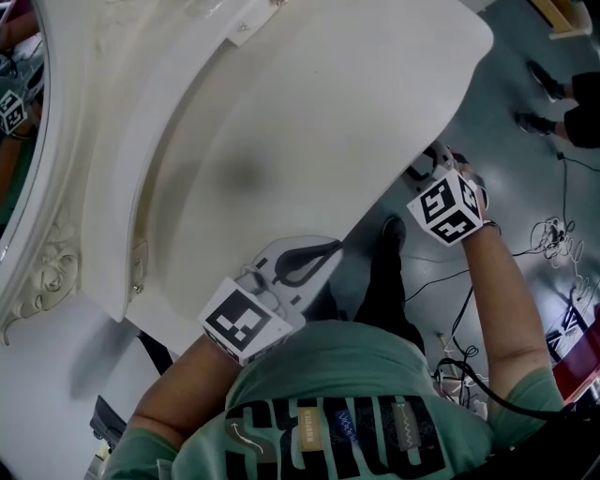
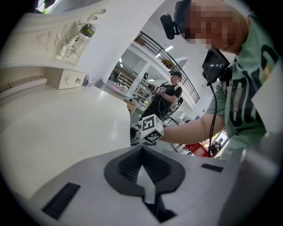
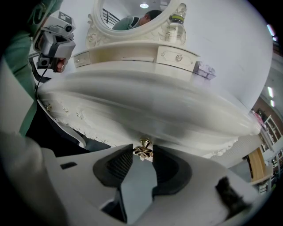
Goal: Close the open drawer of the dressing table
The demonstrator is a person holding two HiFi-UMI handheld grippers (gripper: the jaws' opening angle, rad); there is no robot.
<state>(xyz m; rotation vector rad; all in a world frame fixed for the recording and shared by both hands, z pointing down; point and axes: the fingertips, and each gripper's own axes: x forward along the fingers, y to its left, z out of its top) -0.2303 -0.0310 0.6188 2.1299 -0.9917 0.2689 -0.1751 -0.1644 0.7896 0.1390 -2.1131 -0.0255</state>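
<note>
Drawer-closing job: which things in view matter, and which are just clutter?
Job: dressing table; brass drawer handle, held by the right gripper.
Lying about: bottle and small purple item on the upper shelf; cables on the floor; left gripper, shut and empty above the tabletop.

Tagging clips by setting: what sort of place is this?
Probably a large workshop or lab hall, not a bedroom: the white dressing table with mirror stands on a glossy floor strewn with cables, and a railed upper gallery shows behind.
</note>
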